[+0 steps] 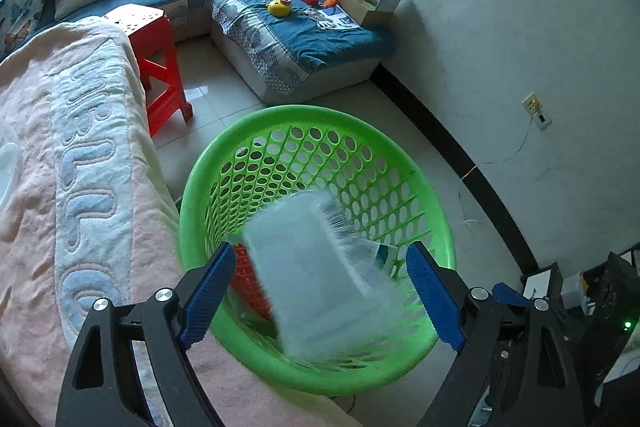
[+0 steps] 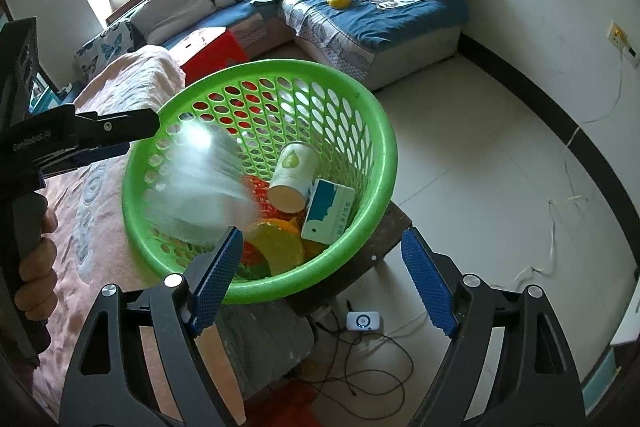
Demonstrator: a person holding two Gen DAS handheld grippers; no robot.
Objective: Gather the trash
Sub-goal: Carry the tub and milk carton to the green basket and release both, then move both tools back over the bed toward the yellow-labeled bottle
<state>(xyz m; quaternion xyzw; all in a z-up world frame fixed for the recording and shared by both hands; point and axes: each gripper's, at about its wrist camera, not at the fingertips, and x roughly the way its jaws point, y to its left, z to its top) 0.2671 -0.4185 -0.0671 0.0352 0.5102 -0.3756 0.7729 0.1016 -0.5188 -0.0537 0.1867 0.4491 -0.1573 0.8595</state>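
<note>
A green perforated basket [image 1: 424, 195] [image 2: 376, 131] stands at the edge of a table covered with a pink towel. A clear plastic container [image 1: 320, 275] [image 2: 200, 183], motion-blurred, is in the air inside the basket mouth, touching neither gripper. My left gripper [image 1: 320, 291] is open right above the basket, its jaws either side of the container; it also shows from the side in the right wrist view [image 2: 120, 131]. My right gripper [image 2: 320, 275] is open and empty at the basket's near rim. In the basket lie a paper cup [image 2: 294, 175], a white-and-blue box [image 2: 330, 211] and yellow and orange trash [image 2: 280, 243].
The pink towel [image 1: 80, 187] covers the table to the left. A red stool [image 1: 160, 67] stands on the tiled floor behind. A blue sofa [image 1: 304, 39] with toys and boxes lines the far wall. Cables and a small white device [image 2: 362, 321] lie on the floor under the table.
</note>
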